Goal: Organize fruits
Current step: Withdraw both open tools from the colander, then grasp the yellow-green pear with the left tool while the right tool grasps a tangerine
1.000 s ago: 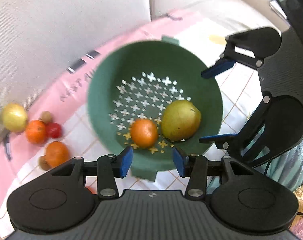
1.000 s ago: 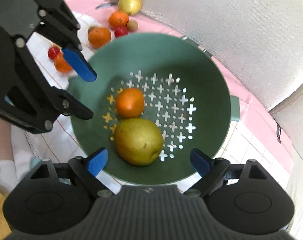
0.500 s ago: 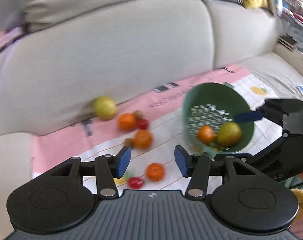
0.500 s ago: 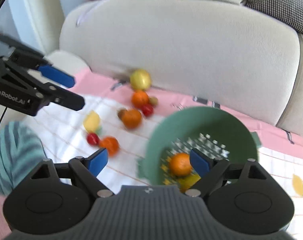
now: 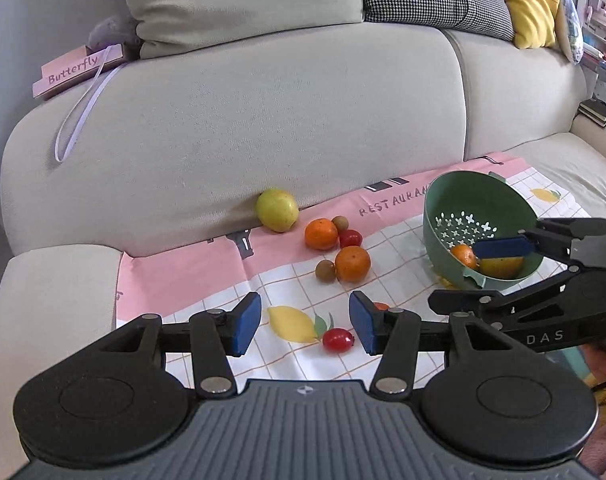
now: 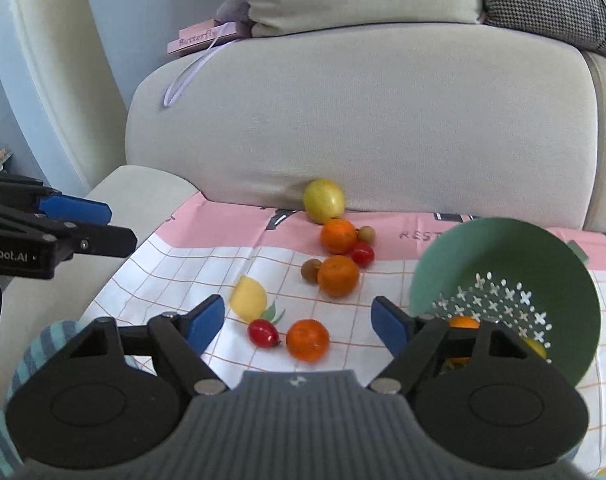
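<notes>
Green plastic is our landmark: the colander sits tilted on the checked cloth, already holding an orange and a yellowish pear. Well to its left, against the sofa back, lies a yellow-green apple, with two oranges, a cherry tomato and two small brown fruits clustered just in front. Nearer us than the colander lie one more orange and a cherry tomato.

Our left gripper is parted and empty. Our right gripper has just been narrowing, yet nothing is between its jaws.

We judge the oranges firm and slightly yielding, best pinched across the widest middle. Tomatoes look smooth, slippery and easily crushed, so only a gentle squeeze at the waist. They may roll on the soft cushion.
</notes>
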